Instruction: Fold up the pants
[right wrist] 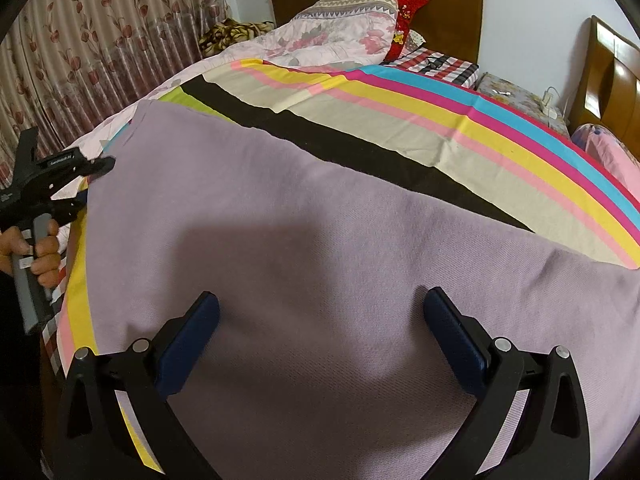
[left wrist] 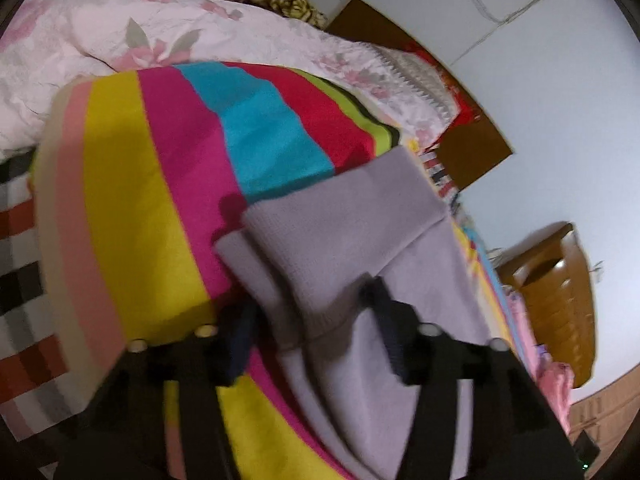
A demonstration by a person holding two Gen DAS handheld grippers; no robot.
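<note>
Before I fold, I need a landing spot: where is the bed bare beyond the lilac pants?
Free: the striped sheet between the pants and the floral quilt. Crowded: the headboard end, with pillows.

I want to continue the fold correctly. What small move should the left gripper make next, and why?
Probably close the left gripper fully: a raised ridge of the lilac pants sits between its fingers, which do not clearly press it yet. The right gripper hovers open over flat cloth.
</note>
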